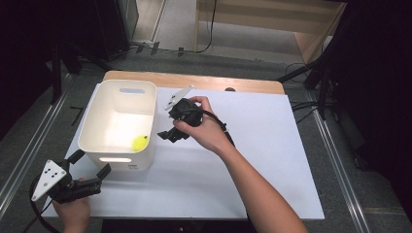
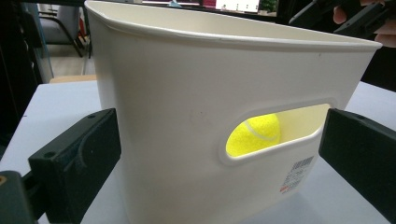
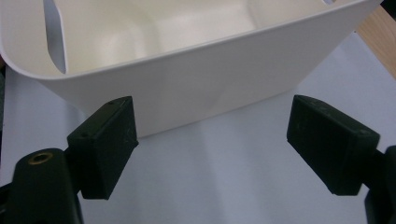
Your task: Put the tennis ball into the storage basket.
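Note:
A white plastic bin (image 1: 121, 164) stands at the left of the white-covered table (image 1: 272, 145), and a yellow tennis ball (image 1: 140, 142) lies on its floor near the front wall. In the left gripper view the ball (image 2: 257, 135) shows through the bin's handle slot. My left gripper (image 1: 90, 163) sits at the bin's near left corner, its jaws open and apart from the wall (image 2: 177, 93). My right gripper (image 1: 168, 135) hangs just right of the bin, pointing at its side wall (image 3: 187, 79). Its jaws stand open with nothing between them.
A strip of wooden tabletop (image 1: 194, 80) shows past the white cover's far edge. Metal rails (image 1: 340, 165) run along the grey floor on both sides. A wooden frame (image 1: 311, 43) and cables lie behind the table. The person's right forearm (image 1: 252, 184) crosses the table's middle.

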Action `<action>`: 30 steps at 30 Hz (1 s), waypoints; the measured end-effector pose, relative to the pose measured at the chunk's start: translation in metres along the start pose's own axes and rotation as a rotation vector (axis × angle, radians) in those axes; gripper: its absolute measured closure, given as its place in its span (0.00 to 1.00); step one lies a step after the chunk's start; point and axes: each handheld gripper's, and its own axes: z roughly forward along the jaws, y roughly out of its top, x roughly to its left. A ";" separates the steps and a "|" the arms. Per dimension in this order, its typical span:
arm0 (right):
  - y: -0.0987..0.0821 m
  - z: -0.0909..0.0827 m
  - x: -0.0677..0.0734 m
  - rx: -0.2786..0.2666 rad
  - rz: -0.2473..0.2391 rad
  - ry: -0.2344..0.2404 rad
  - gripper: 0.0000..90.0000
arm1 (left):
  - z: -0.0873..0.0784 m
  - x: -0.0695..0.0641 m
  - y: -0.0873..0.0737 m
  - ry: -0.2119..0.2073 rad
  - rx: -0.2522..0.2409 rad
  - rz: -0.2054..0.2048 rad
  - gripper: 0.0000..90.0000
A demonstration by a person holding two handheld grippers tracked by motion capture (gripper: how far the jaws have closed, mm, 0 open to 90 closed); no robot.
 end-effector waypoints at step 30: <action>-0.068 0.000 -0.002 -0.008 0.084 -0.056 0.11 | 0.000 0.000 0.000 0.002 0.005 0.007 0.00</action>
